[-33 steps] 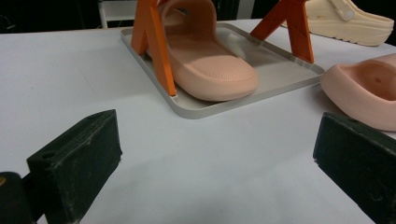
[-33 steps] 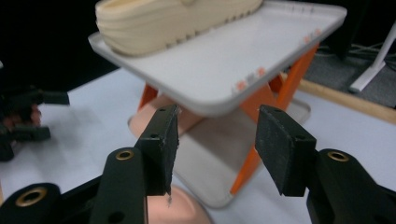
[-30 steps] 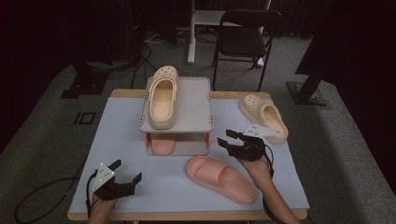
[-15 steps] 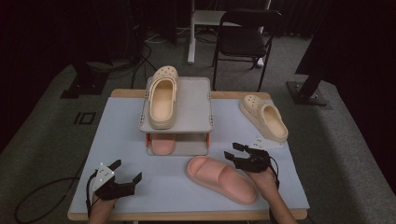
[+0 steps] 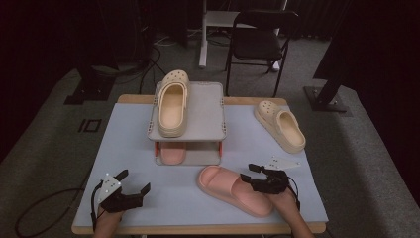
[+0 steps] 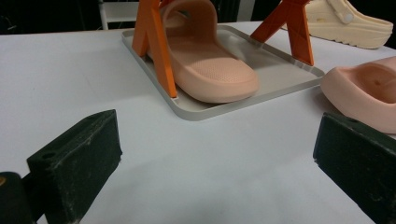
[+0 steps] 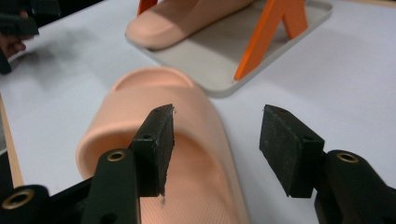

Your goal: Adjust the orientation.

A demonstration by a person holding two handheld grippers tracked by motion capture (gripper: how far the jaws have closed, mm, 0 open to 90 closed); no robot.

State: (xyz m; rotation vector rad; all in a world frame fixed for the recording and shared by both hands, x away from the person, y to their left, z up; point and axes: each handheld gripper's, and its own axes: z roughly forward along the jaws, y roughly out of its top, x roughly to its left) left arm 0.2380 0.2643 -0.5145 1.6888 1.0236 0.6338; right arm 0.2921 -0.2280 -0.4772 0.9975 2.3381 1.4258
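high view: pale blue table [image 5: 148, 129] on grey carpet, dark room, black chair [image 5: 260, 42] at top. right gripper [image 5: 257, 177] low right, jaws apart over the pink slide [image 5: 233, 189]. left gripper [image 5: 133, 184] empty, open.

right gripper view: one pad [image 7: 156, 140] above the slide's strap, nothing gripped.

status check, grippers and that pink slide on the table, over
Right gripper open, one jaw over the loose pink slide, no grip yet. Left gripper open, idle on the table. Path to the rack unobstructed.
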